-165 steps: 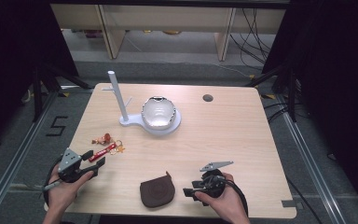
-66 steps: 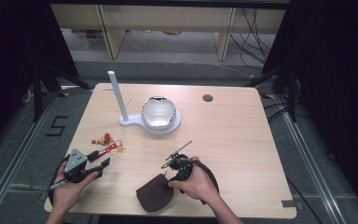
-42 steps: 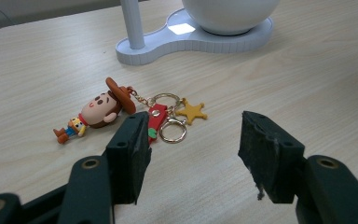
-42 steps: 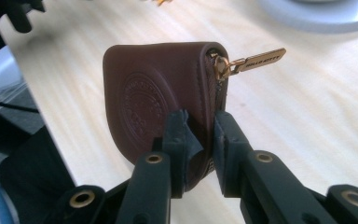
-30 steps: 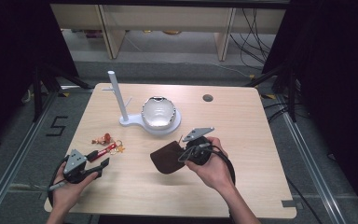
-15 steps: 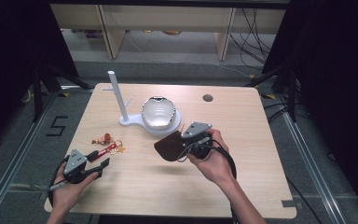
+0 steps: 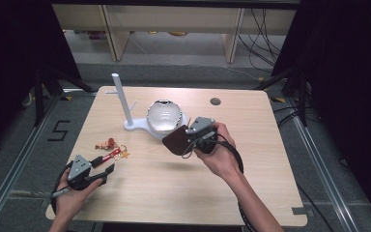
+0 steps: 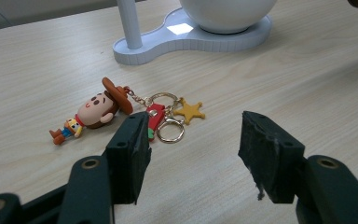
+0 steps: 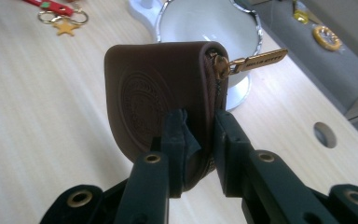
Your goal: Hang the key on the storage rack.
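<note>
**Brown pouch held above the table beside the bowl**

Right gripper (image 7: 189, 140): jaws clamped on the edge of a small brown leather zip pouch (image 7: 176, 140), embossed round seal on its face, gold zipper pull sticking out. Pouch is off the light wooden table (image 7: 251, 169), just beside the white round bowl (image 7: 164, 116) on its white stand with an upright post. Left gripper (image 7: 107, 170): low at the table's near left, jaws wide apart, nothing between them. A cowboy-figure keychain with a gold star (image 8: 121, 112) lies just ahead.
</note>
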`<state>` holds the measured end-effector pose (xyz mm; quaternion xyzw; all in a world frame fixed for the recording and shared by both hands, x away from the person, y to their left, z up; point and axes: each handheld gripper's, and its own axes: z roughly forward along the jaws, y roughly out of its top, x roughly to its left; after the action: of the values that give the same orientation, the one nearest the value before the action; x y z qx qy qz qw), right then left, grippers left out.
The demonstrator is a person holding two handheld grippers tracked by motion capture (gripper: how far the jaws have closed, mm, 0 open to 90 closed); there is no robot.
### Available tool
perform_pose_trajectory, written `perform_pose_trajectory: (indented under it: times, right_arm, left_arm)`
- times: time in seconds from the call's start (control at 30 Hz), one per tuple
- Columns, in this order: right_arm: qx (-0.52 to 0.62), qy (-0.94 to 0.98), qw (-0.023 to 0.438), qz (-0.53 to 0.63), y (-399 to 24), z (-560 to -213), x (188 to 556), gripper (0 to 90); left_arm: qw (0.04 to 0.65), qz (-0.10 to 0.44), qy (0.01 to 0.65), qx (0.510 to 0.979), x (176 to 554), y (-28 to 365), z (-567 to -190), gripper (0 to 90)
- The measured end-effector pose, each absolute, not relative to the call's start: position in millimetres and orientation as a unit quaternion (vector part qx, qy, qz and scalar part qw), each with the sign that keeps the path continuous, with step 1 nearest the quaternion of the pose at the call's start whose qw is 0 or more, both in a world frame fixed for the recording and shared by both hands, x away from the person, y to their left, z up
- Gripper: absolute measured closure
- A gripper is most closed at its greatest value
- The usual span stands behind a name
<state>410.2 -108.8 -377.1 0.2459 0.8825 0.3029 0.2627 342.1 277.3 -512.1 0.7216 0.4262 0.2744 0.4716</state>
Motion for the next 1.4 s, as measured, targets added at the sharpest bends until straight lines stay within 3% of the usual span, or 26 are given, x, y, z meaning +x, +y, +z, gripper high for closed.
perform_pose_trajectory:
  times: [0.67,1.4]
  right_arm:
    - [0.232,0.869,0.303,0.314,-91,-341,451,76.3]
    - [0.233,0.869,0.298,0.318,-67,-349,493,75.8]
  left_arm:
    - [0.470,0.275,0.425,0.723,343,277,-513,42.1]
    - [0.472,0.275,0.426,0.721,343,278,-513,42.0]
